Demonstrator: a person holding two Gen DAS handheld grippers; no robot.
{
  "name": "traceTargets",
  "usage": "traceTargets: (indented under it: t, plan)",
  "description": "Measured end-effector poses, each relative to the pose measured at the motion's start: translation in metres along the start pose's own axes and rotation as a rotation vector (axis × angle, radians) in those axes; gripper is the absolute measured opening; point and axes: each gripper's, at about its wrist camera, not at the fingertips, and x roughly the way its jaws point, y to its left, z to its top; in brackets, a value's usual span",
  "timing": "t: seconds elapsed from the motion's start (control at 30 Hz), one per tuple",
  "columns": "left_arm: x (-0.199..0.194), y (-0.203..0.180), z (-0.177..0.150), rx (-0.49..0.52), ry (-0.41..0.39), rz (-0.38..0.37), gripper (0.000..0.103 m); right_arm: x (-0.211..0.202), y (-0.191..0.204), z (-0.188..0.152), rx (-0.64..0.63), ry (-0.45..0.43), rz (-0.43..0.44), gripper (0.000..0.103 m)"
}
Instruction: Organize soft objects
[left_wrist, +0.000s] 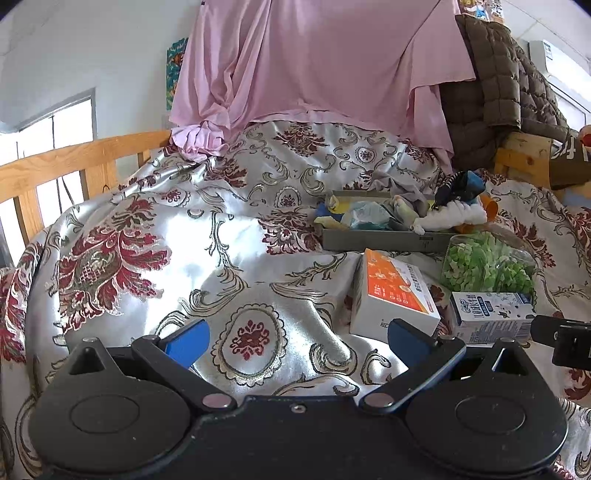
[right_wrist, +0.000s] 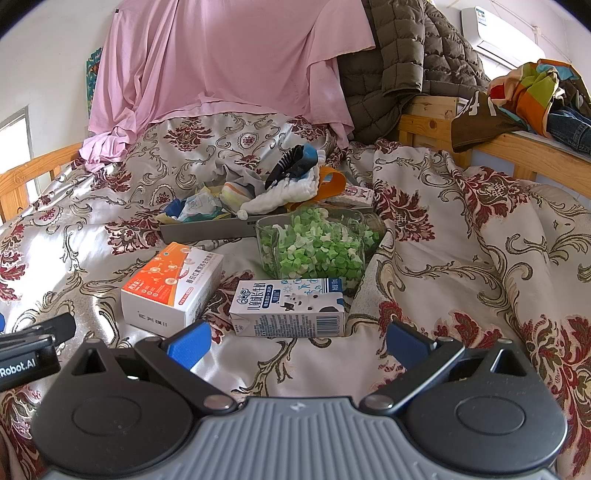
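"Robot.AI" on left gripper (right_wrist: 35, 354)

A glossy satin bedspread (right_wrist: 461, 240), silver with woven red and gold brocade, covers the bed and catches bright sheen. Behind it hangs a matt pink cotton-like sheet (right_wrist: 229, 62) and a quilted, dull brown puffer jacket (right_wrist: 413, 62). The bed rail (left_wrist: 74, 155) is pale, smooth-finished wood. A matt grey tray (right_wrist: 207, 229) holds soft knitted socks (right_wrist: 291, 164) and a white ribbed cloth (right_wrist: 280, 197). A clear glass jar (right_wrist: 314, 247) holds green paper-like bits. An orange and white box (right_wrist: 170, 288) and milk carton (right_wrist: 288, 310) are smooth printed cardboard. The tongs (right_wrist: 299, 343) are matt black plastic with blue rubbery pads (right_wrist: 190, 347).
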Motion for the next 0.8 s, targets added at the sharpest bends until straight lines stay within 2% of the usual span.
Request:
traceTargets:
  t: [0.23, 0.5, 0.8]
  plan:
    - [-0.004, 0.004, 0.0, -0.021, -0.012, -0.05, 0.102, 0.0, 0.0, 0.0, 0.0, 0.0, 0.0, 0.103]
    - [0.001, 0.009, 0.001, -0.051, 0.03, -0.088, 0.102, 0.0, 0.0, 0.0, 0.0, 0.001, 0.0, 0.103]
    - [0.002, 0.012, 0.0, -0.061, 0.041, -0.093, 0.102, 0.0, 0.0, -0.001, -0.001, 0.002, 0.0, 0.103]
